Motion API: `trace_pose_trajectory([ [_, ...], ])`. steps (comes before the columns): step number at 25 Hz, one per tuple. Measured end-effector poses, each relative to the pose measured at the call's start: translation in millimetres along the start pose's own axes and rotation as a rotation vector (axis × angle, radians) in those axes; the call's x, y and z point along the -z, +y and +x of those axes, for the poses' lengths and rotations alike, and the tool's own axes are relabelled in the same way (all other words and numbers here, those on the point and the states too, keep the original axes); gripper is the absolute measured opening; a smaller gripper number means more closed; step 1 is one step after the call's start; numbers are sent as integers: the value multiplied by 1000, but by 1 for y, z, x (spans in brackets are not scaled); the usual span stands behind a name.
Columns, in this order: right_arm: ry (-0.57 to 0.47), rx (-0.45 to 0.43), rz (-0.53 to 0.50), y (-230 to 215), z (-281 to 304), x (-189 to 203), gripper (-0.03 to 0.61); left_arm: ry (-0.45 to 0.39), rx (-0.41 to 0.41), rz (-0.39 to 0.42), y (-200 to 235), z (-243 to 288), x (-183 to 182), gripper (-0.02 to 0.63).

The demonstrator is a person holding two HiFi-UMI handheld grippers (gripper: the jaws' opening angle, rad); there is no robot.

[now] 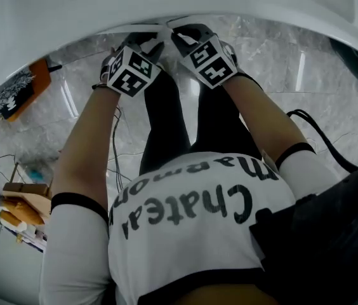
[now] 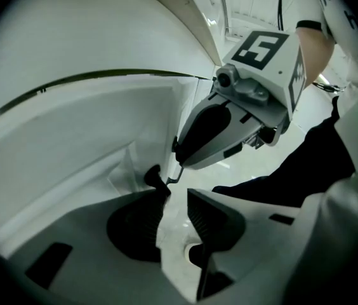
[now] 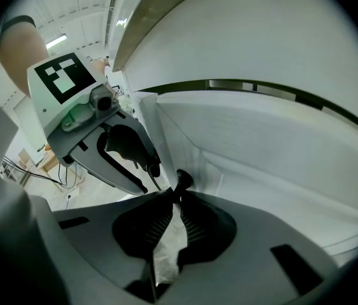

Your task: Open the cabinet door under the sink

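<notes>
The right hand-held gripper (image 3: 176,194) pinches the edge of the cabinet door (image 3: 255,151) at its tips. The left hand-held gripper (image 2: 174,194) stands spread, holding nothing, beside that edge. The door looks barely cracked, so swinging it wide remains.

The one readable text stood on the front of the person's white T-shirt (image 1: 192,234), in large black hand-drawn letters that lay upside down in the head view: the line nearer the chest read "Chatea", its end lost at the shirt's edge. The line beyond it, toward the knees, showed only "Ma" at one end and "mon" at the other, with a fold of the T-shirt hiding the middle. Above the T-shirt, the left cube (image 1: 131,73) and the right cube (image 1: 212,62) bore black-and-white square marker patterns that spelled no letter or number.
</notes>
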State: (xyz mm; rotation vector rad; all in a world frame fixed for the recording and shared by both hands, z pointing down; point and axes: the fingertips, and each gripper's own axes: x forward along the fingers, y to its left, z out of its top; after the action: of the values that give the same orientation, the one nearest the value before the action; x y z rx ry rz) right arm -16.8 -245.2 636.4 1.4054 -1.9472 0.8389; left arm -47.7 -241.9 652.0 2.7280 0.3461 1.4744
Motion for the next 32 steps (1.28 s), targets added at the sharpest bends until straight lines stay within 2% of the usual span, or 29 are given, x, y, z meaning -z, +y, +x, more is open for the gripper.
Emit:
trace_pose_trajectory([
  [3, 35, -7, -17, 4, -2, 8, 35, 17, 17, -17, -8, -1, 4, 104],
  [6, 38, -12, -28, 3, -2, 10, 35, 15, -2, -13, -6, 0, 4, 97],
  [13, 62, -32, -65, 10, -10, 19, 35, 40, 9, 75, -21, -4, 18, 92],
  [24, 110, -50, -107, 17, -11, 27, 35, 66, 54, 92, -29, -8, 30, 98],
  [32, 119, -28, -152, 25, -16, 40, 35, 73, 69, 174, -38, -12, 42, 106],
])
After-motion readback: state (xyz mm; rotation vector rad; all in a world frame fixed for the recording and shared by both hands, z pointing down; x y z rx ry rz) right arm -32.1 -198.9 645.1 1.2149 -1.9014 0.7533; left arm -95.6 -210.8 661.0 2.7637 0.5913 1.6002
